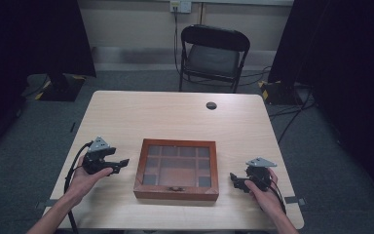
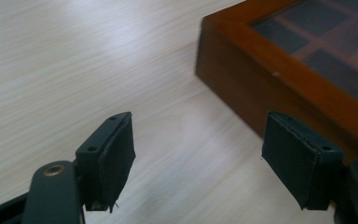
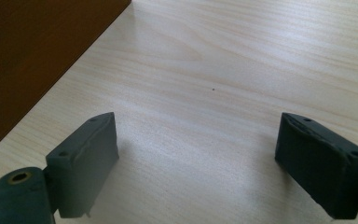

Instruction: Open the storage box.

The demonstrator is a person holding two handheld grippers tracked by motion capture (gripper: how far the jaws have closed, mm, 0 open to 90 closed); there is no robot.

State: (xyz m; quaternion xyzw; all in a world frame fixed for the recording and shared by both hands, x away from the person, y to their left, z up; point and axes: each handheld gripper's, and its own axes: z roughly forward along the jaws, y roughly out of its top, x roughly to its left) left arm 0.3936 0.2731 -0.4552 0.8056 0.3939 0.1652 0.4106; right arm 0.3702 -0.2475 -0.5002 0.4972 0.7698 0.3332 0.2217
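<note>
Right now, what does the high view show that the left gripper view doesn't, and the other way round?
High view: the whole brown wooden box with a glass lid closed at the table's near middle, its small front latch, the black folding chair beyond the light wooden table, and the right claw open beside the box.
Left gripper view: a close look at that claw's black pads, spread wide over bare tabletop, nothing between them.
Both: the left claw, the box's left side with its divided compartments, and the tabletop.
</note>
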